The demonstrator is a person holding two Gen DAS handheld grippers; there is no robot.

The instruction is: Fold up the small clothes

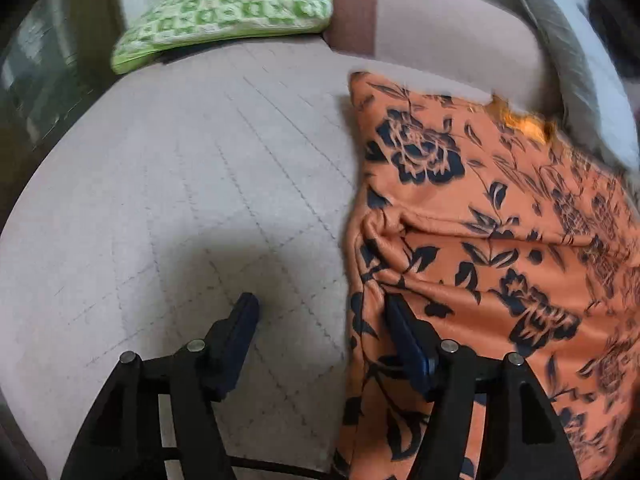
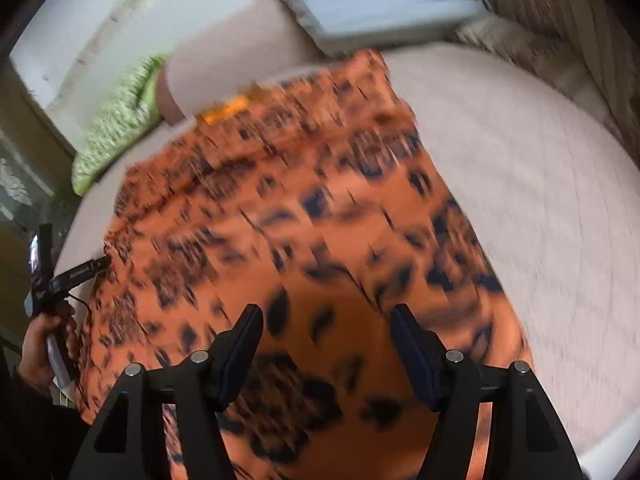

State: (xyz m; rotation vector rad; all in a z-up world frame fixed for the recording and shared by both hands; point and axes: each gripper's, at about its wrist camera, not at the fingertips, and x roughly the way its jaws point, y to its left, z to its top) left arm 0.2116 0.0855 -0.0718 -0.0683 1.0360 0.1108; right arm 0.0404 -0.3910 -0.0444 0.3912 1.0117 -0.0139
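An orange garment with a dark floral print (image 1: 492, 240) lies spread on a pale quilted bed surface (image 1: 200, 184). My left gripper (image 1: 320, 312) is open at the garment's left edge; its right finger rests over the cloth and its left finger over the bare bed. In the right wrist view the garment (image 2: 300, 220) is blurred by motion. My right gripper (image 2: 326, 320) is open and hovers above the garment's near part, holding nothing. The left gripper (image 2: 102, 262) also shows at the garment's left edge, held by a hand.
A green and white patterned pillow (image 1: 232, 12) lies at the far left of the bed. A pinkish pillow (image 1: 440, 40) and a grey-white pillow (image 1: 568, 60) lie beyond the garment. A beige ribbed blanket (image 2: 560, 32) lies at the far right.
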